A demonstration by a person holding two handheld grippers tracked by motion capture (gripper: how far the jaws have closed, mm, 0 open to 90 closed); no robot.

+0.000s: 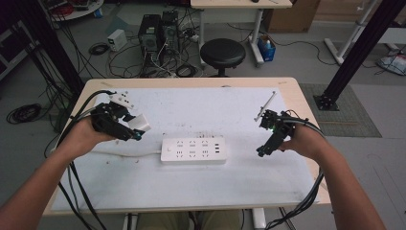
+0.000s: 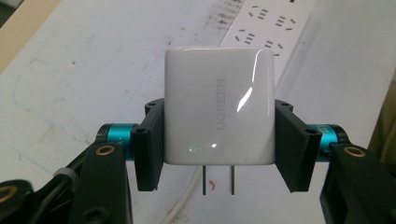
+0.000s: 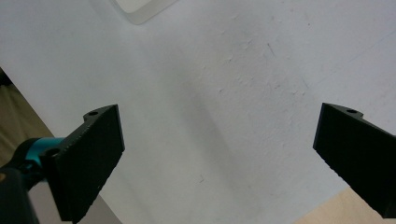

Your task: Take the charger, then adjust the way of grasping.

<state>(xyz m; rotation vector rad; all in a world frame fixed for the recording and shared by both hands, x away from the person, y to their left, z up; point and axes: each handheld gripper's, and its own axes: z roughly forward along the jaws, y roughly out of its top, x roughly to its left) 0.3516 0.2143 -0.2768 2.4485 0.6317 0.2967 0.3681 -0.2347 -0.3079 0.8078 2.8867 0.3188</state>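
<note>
My left gripper [image 2: 219, 144] is shut on a white UGREEN charger [image 2: 218, 107], its two metal prongs pointing back toward the camera. In the high view the left gripper [image 1: 136, 129] holds the charger [image 1: 140, 122] above the table's left side, just left of a white power strip [image 1: 193, 150] that lies flat at the middle. The strip's sockets [image 2: 266, 28] show beyond the charger. My right gripper [image 1: 262, 150] hovers to the right of the strip, and its jaws stand wide apart over bare white mat [image 3: 224, 93] with nothing between them.
The power strip's white cord [image 1: 124, 154] runs left under my left hand. A corner of the strip [image 3: 140, 9] shows at the top of the right gripper view. Behind the table [image 1: 287, 86] stand a black stool [image 1: 222, 52], computers and cables on the floor.
</note>
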